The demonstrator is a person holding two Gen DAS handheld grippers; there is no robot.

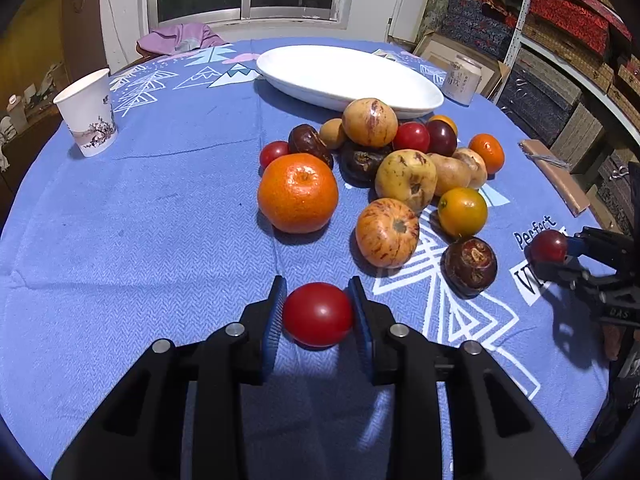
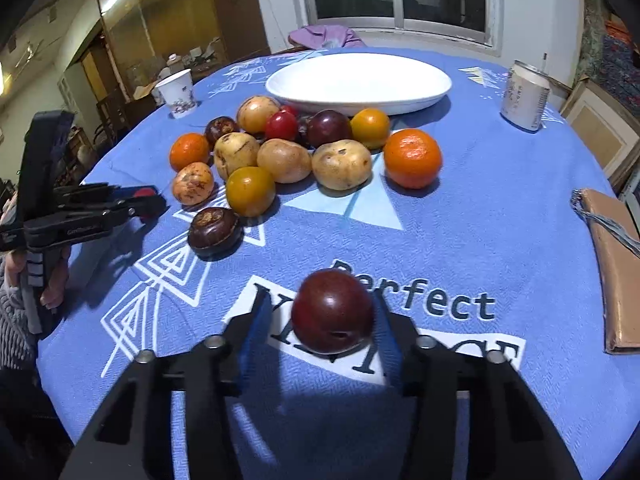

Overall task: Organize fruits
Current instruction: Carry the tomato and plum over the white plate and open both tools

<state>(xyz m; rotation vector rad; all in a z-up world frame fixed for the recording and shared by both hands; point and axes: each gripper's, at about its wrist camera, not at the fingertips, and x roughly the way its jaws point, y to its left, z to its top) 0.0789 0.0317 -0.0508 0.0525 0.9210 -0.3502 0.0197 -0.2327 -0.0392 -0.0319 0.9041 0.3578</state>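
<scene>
Fingers of the left gripper point(image 1: 318, 312) press on either side of a small red tomato point(image 1: 318, 315), holding it just above the blue cloth of the worktop point(image 1: 140, 220). Fingers of the right gripper point(image 2: 332, 316) close in the same way on a dark red plum point(image 2: 332, 312), with one blue pad point(image 2: 260, 320) showing at the plum's left side. Both fruits appear lifted clear of the cloth, though the gap is hard to judge.

Ahead of both pairs of fingers lies the loose pile of fruit point(image 1: 400, 168): oranges, yellow-brown pears, tomatoes, dark plums and brown chestnut-like fruits, many touching each other. Beyond the pile sits a white oval dish point(image 1: 348, 76), which holds nothing. A paper cup point(image 1: 89, 114) stands far ahead to the left of the left fingers, a drink can point(image 2: 524, 98) far ahead to the right of the right fingers, and a brown pouch point(image 2: 612, 272) lies to their right.

The step in hand looks like carrying: each gripper has one fruit picked, none is sorted yet. The next move likely calls for lifting both over the pile toward the dish, high enough not to knock the heap, then easing the fingers apart low so the round fruits do not roll.
</scene>
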